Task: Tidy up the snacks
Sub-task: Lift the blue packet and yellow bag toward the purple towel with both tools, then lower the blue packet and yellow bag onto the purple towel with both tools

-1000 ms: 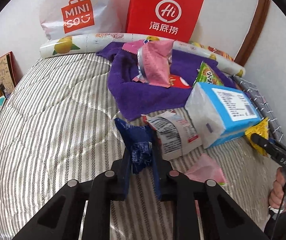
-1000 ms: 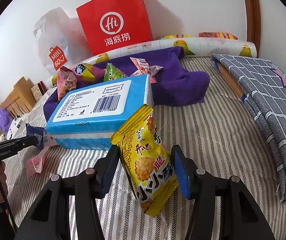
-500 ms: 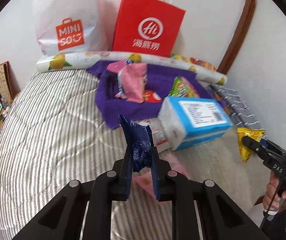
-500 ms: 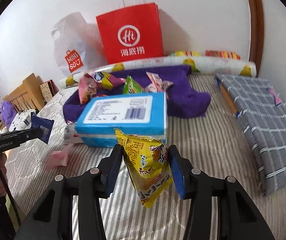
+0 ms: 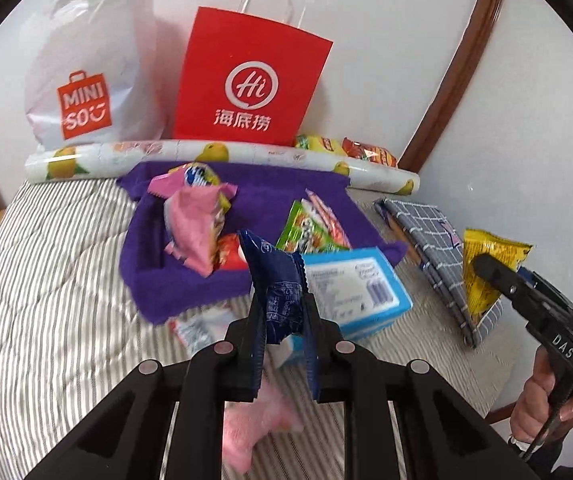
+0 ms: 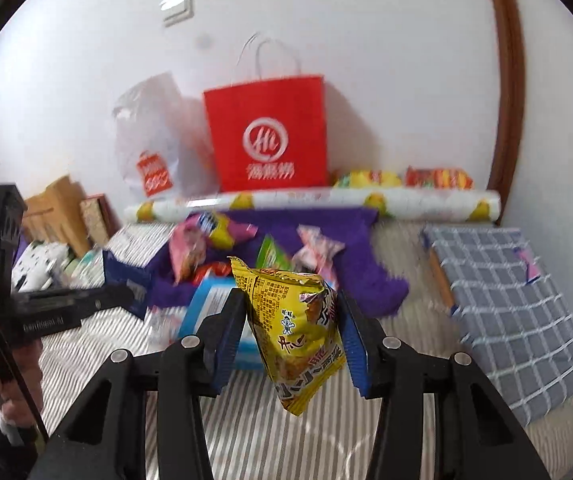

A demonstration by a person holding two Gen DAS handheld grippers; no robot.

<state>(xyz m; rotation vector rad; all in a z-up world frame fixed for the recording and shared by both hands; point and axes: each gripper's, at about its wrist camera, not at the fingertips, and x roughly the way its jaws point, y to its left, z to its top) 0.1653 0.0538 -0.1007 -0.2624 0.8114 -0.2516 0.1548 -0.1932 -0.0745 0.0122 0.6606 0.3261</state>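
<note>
Left wrist view: on the far left a white plastic bag (image 5: 86,68) stands against the wall. Next to it stands a red paper bag (image 5: 250,80). A long roll with yellow fruit pictures (image 5: 214,156) lies in front of both bags. Below the roll sits a purple cloth tray (image 5: 142,252) on the striped bed cover (image 5: 46,300). In the tray are a pink snack bag (image 5: 194,232) and a green snack bag (image 5: 306,232). The left gripper (image 5: 282,316) pinches a dark blue snack packet (image 5: 278,280) tight between its two fingers and holds it up in the air above the bed. A blue and white tissue pack (image 5: 362,288) lies just past the packet. A small pink packet (image 5: 258,424) lies on the cover under the gripper. On the far right a hand (image 5: 542,404) holds the other tool.

Right wrist view: the same blue packet shows at the left side. In the middle the right gripper (image 6: 292,316) squeezes a yellow snack bag (image 6: 294,320) from both sides, up off the bed. On the right a gray checked cloth (image 6: 514,300) lies folded on the bed.
</note>
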